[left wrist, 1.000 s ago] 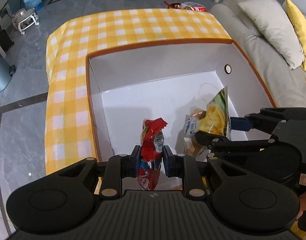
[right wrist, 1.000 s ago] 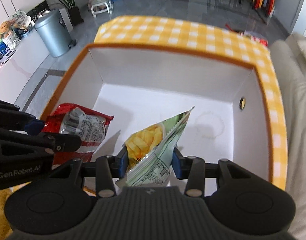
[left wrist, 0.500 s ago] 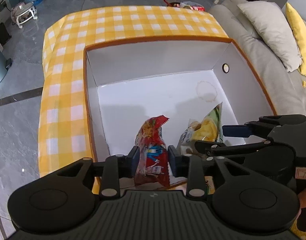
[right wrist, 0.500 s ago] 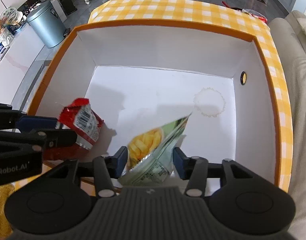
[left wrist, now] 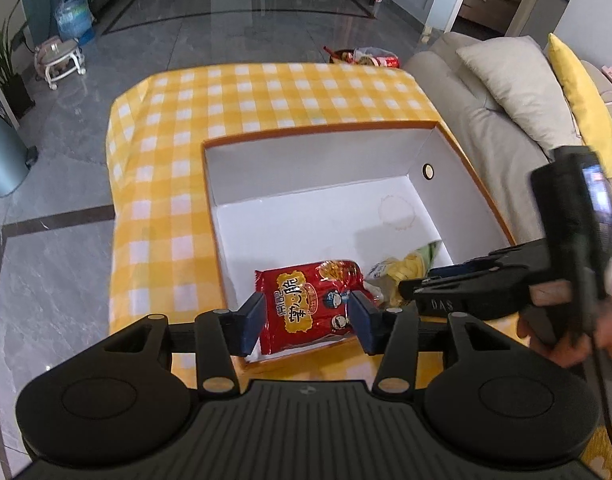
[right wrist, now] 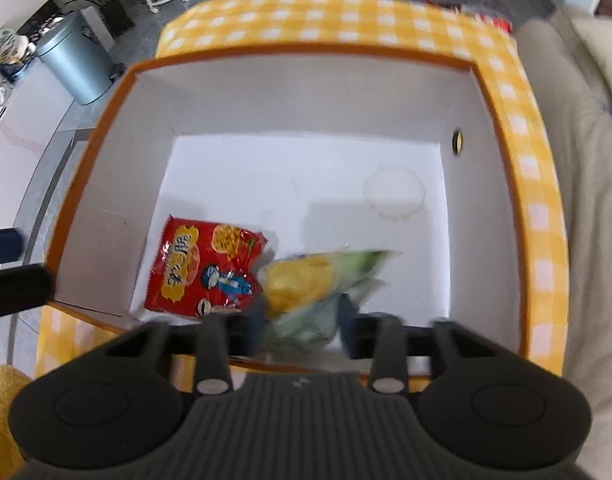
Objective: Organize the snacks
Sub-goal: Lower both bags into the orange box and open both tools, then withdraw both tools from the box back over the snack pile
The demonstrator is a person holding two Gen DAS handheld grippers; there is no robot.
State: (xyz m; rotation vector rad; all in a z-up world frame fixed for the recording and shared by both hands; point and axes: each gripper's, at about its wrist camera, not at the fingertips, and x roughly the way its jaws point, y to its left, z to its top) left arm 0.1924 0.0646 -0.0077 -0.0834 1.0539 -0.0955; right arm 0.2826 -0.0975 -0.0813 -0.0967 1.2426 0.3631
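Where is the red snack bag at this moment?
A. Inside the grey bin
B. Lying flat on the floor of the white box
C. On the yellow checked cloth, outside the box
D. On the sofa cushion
B: the red snack bag lies flat, printed side up, on the floor of the white box, beside the green and yellow bag.

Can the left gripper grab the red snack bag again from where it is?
Probably yes. The left gripper hangs right above the red snack bag, jaws opening, with nothing between. The bag lies flat in the white box, so gripping may be tricky.
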